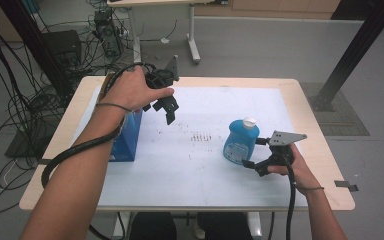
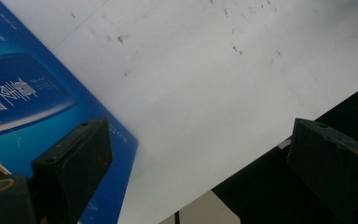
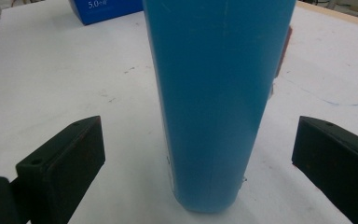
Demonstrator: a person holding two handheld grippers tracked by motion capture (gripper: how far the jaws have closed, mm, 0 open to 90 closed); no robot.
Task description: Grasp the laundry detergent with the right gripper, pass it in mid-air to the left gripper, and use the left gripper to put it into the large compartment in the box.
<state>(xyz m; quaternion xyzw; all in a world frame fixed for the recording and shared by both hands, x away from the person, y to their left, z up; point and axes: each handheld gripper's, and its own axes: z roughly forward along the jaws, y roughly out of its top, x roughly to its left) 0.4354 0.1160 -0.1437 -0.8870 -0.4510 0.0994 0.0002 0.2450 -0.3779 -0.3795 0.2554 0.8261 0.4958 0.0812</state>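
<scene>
A blue bottle (image 1: 240,141) with a white cap stands upright on the white sheet (image 1: 195,165) at the right. My right gripper (image 1: 256,156) is open just beside it at table level; in the right gripper view the bottle (image 3: 216,102) stands between the two jaws without touching either. A blue box (image 1: 128,137) lies at the sheet's left side. My left gripper (image 1: 164,109) hangs open above the sheet, just right of the box; in the left gripper view the box (image 2: 32,107) sits under the left jaw, and nothing is between the jaws.
The wooden table (image 1: 325,150) carries the white sheet, which bears small brown marks (image 1: 200,136) near its middle. On the floor beyond lie cables (image 1: 20,100), equipment and another table's legs (image 1: 194,47). A black post (image 1: 355,45) stands at the far right.
</scene>
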